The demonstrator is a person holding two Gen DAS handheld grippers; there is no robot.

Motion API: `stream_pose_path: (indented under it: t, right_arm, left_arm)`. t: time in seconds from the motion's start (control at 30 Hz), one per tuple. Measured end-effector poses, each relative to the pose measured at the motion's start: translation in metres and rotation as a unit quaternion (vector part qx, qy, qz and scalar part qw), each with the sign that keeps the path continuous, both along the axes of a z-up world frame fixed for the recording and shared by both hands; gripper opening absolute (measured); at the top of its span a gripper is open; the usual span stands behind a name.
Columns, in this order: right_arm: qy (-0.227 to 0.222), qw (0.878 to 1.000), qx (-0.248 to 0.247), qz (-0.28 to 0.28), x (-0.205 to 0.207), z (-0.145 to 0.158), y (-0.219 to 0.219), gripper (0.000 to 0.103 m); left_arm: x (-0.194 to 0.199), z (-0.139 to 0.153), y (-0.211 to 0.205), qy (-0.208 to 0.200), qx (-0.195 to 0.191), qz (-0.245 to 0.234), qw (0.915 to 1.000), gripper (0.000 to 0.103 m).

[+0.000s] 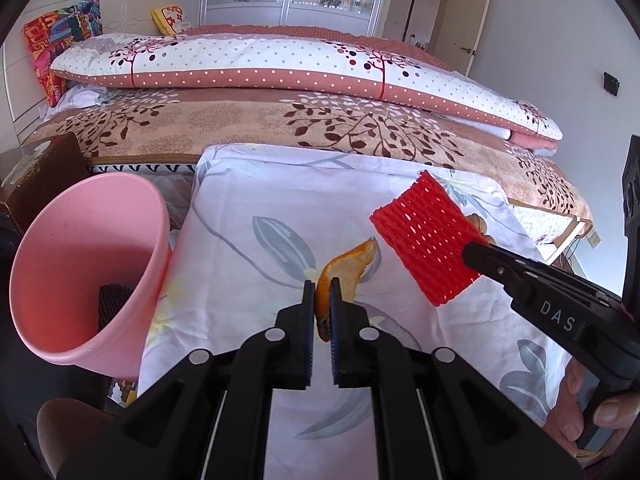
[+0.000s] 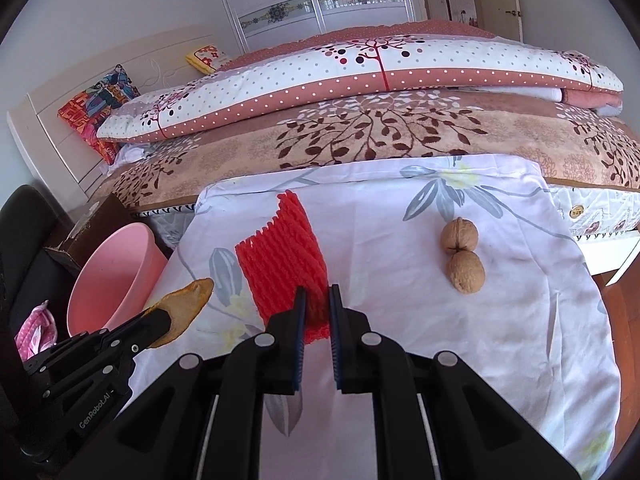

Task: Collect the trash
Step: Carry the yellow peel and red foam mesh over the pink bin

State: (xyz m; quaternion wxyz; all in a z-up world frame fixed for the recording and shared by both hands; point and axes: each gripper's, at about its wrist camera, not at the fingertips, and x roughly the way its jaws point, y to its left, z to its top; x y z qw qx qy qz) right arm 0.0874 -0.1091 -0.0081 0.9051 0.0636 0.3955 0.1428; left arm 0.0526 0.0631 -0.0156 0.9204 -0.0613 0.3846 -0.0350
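Observation:
My left gripper [image 1: 322, 294] is shut on a curled piece of orange peel [image 1: 348, 276] and holds it above the white flowered cloth [image 1: 248, 248]. That peel [image 2: 188, 304] and the left gripper [image 2: 158, 326] also show at the lower left of the right wrist view. My right gripper [image 2: 318, 300] is shut on a red foam fruit net [image 2: 284, 256], lifted off the cloth. From the left wrist view the red net [image 1: 424, 236] hangs at the tip of the right gripper [image 1: 474, 254]. A pink bin [image 1: 84, 264] stands left of the cloth, with something dark inside.
Two walnuts [image 2: 460, 254] lie side by side on the cloth [image 2: 500, 320], right of the net. Behind the cloth is a bed with folded quilts [image 1: 280, 64] and pillows. A brown box [image 1: 40, 176] stands behind the bin [image 2: 116, 276]. A person's hand [image 1: 588, 412] grips the right tool.

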Motion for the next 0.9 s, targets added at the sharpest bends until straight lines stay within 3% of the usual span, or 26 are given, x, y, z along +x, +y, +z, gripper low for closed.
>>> stream_pose_path:
  t: [0.3, 0.9]
  right_arm:
    - [-0.011, 1.000, -0.010, 0.014, -0.009, 0.007, 0.022, 0.010]
    - [-0.023, 0.997, -0.023, 0.068, -0.003, 0.017, 0.093, 0.010]
  left_arm:
    - [-0.011, 0.007, 0.016, -0.020, 0.004, 0.012, 0.9997, 0.006]
    - [-0.020, 0.012, 0.068, -0.046, 0.027, 0.090, 0.9946, 0.006]
